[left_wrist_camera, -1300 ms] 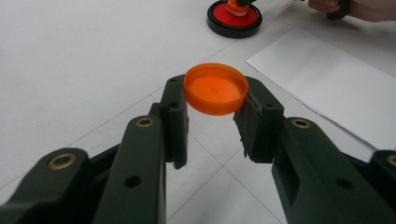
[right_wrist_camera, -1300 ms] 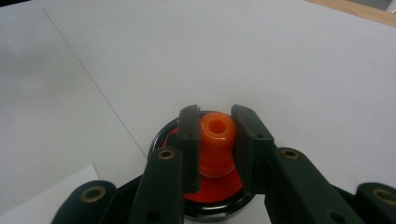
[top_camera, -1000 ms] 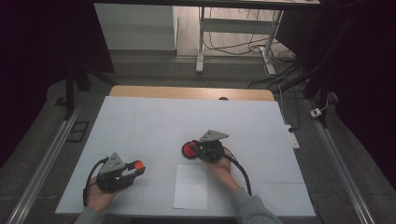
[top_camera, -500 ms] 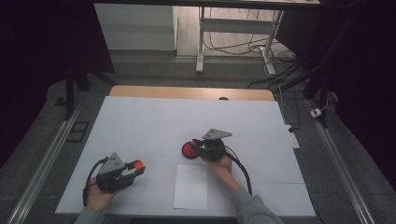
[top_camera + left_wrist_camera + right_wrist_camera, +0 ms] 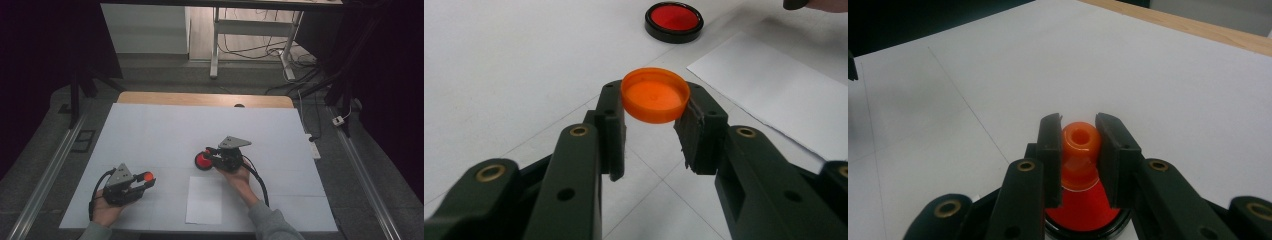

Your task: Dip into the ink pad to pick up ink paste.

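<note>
Left gripper (image 5: 651,117): jaws clamped on orange cap (image 5: 655,95), held above white table (image 5: 150,130).
Right gripper (image 5: 1079,145): jaws closed on neck of orange bottle (image 5: 1080,142).
Bottle: stands in black-rimmed red dish (image 5: 203,161).
Paper sheet (image 5: 204,199): flat, between the 2 hands.

An orange cap (image 5: 655,95) is sitting between the black fingers (image 5: 610,125); beyond them a red disc with a black rim (image 5: 674,20) is lying on the white desk (image 5: 499,60) with thin grey lines, beside a white sheet (image 5: 784,90).
</note>
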Available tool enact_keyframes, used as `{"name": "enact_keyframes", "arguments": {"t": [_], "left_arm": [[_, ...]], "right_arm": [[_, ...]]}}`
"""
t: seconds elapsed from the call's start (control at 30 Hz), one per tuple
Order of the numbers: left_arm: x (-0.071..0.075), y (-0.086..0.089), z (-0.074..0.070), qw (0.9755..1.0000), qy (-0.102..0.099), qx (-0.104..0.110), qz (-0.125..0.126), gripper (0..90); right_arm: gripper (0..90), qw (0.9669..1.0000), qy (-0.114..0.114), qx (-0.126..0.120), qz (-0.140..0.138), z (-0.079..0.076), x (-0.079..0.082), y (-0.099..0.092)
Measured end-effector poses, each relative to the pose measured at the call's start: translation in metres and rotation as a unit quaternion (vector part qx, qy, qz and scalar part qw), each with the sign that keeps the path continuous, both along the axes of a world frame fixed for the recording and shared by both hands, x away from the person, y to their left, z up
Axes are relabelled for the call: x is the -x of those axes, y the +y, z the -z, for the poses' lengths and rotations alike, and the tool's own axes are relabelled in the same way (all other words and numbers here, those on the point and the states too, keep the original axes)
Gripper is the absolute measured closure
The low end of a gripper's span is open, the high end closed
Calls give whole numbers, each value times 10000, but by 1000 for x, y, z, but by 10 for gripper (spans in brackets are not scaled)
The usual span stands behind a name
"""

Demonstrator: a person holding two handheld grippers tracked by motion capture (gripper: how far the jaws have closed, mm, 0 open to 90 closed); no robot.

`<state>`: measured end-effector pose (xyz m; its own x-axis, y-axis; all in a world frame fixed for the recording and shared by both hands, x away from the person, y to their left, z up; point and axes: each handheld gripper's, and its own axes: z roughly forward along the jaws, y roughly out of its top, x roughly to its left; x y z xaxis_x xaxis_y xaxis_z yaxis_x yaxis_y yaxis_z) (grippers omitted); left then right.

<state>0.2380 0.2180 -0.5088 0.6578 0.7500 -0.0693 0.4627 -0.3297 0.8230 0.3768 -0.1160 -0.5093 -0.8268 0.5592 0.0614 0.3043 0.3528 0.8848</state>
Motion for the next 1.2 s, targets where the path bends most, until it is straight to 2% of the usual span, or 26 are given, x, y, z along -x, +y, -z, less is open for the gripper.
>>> {"name": "enact_keyframes", "arguments": {"t": [0.47, 0.87, 1.2], "left_arm": [[-1, 1, 1, 10000, 3, -10, -5, 653], [-4, 2, 3, 10000, 49, 60, 10, 653], [-2, 1, 4, 10000, 30, 12, 12, 653]], "right_arm": [[732, 9999, -60, -115, 13, -9, 3, -4], [731, 9996, 10, -288, 1, -19, 7, -10], [731, 9993, -62, -376, 5, -33, 19, -20]]}}
